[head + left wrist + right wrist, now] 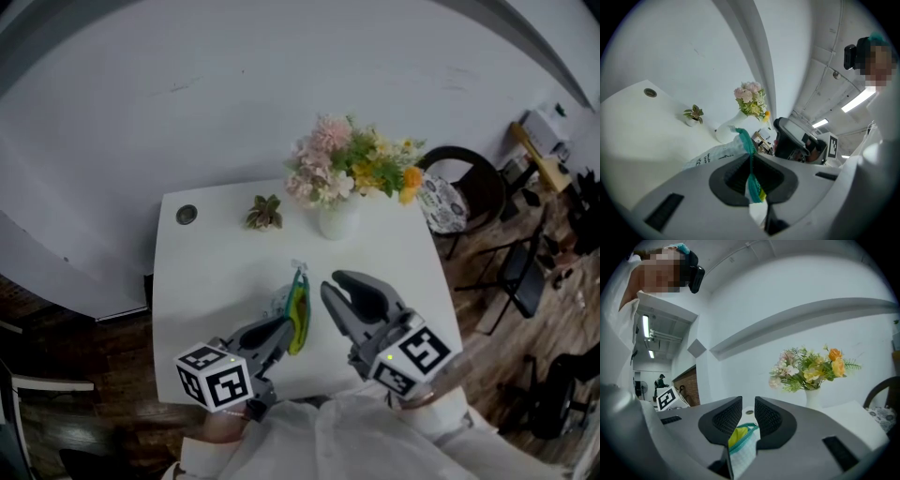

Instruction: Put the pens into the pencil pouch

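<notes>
White worktop [216,272] carried a flower vase [336,221]; jaws of my left gripper [284,330] clamped the teal edge of the pencil pouch [299,314], while those of my right gripper [347,287] stood apart beside it.

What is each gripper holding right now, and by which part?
The left gripper is shut on the pencil pouch, pinching its teal zipper edge. The right gripper holds nothing: its jaws stand apart beside the pouch.
</notes>
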Action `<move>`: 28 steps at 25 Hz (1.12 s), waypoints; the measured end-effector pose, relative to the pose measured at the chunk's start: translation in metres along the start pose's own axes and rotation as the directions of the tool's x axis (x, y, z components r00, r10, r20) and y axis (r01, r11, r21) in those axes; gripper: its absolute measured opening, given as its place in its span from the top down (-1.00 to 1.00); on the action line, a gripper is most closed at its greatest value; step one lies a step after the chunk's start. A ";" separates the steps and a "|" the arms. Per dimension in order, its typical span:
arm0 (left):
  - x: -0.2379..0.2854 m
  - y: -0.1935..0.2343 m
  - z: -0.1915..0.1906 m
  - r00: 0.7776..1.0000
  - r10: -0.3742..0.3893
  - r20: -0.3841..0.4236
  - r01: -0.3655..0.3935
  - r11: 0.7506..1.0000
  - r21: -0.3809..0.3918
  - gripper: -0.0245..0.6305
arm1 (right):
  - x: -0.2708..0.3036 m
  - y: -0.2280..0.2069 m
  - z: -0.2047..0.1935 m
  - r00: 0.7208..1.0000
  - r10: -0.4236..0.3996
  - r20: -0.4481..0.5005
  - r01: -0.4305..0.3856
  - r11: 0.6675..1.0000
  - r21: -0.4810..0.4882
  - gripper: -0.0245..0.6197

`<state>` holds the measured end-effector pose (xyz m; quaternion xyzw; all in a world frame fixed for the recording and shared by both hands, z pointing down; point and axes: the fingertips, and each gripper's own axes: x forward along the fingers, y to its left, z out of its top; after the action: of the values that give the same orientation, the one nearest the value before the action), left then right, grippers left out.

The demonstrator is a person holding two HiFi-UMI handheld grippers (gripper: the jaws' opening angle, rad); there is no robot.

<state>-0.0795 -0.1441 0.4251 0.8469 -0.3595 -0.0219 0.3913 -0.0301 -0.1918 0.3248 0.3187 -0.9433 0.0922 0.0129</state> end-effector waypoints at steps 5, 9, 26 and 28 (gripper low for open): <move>0.003 -0.002 -0.003 1.000 -0.007 -0.011 0.007 1.000 0.000 0.85 | -0.020 -0.020 -0.028 0.993 -0.076 -0.093 0.073 0.997 -0.029 0.72; 0.005 -0.004 -0.005 1.000 -0.005 -0.012 0.005 1.000 -0.003 0.85 | -0.044 -0.043 -0.058 0.974 -0.163 -0.159 0.160 0.987 -0.029 0.72; 0.010 -0.007 -0.014 1.000 -0.012 -0.009 0.012 1.000 -0.023 0.85 | -0.158 -0.109 -0.189 0.759 -0.457 -0.463 0.475 0.876 -0.086 0.71; 0.012 -0.008 -0.013 1.000 -0.012 -0.010 0.012 1.000 -0.029 0.85 | -0.168 -0.117 -0.202 0.731 -0.481 -0.484 0.512 0.855 -0.077 0.71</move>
<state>-0.0616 -0.1393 0.4318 0.8434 -0.3521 -0.0250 0.4050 0.1673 -0.1451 0.5289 0.5255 -0.7858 0.1916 0.2641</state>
